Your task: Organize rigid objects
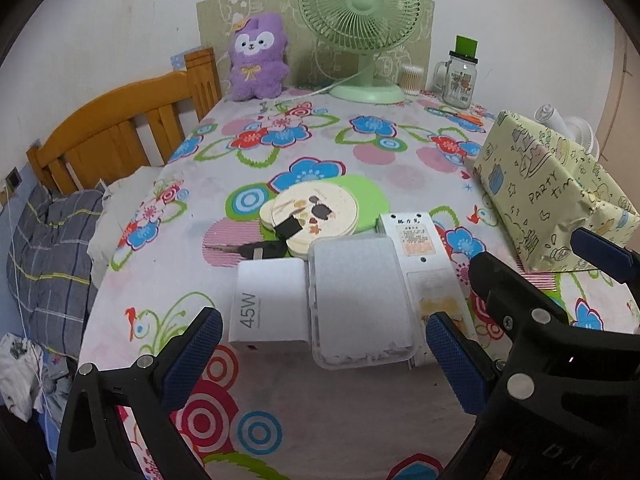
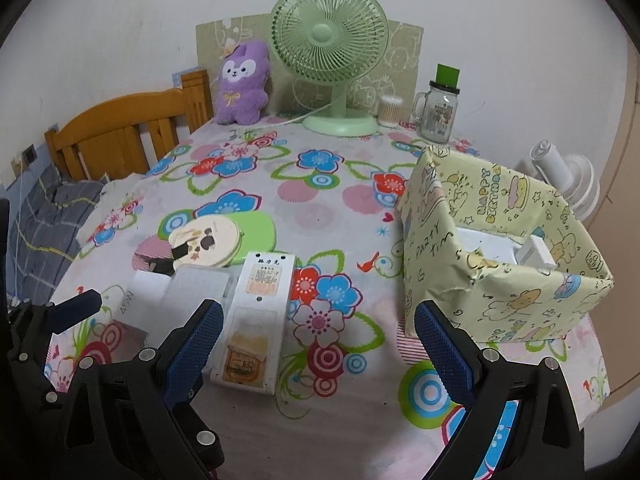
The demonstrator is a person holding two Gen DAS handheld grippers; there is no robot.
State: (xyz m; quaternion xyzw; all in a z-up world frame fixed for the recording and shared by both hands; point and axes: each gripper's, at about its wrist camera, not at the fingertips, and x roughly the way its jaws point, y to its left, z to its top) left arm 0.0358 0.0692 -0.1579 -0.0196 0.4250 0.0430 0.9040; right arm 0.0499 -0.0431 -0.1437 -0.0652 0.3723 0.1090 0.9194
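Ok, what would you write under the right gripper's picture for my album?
Open right gripper hovers over the flowery tablecloth, between a long white box and the yellow party box.

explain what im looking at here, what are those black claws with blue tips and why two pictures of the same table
The claws are two hand-held grippers, one per hand, each carrying a fisheye camera looking along its fingers. One picture comes from the left gripper, the other from the right gripper. Both are open and hold nothing. On the floral tablecloth lie a white 45W charger box, a clear plastic case, a long white box and round coasters. The paper-wrapped box on the right already has white items inside.
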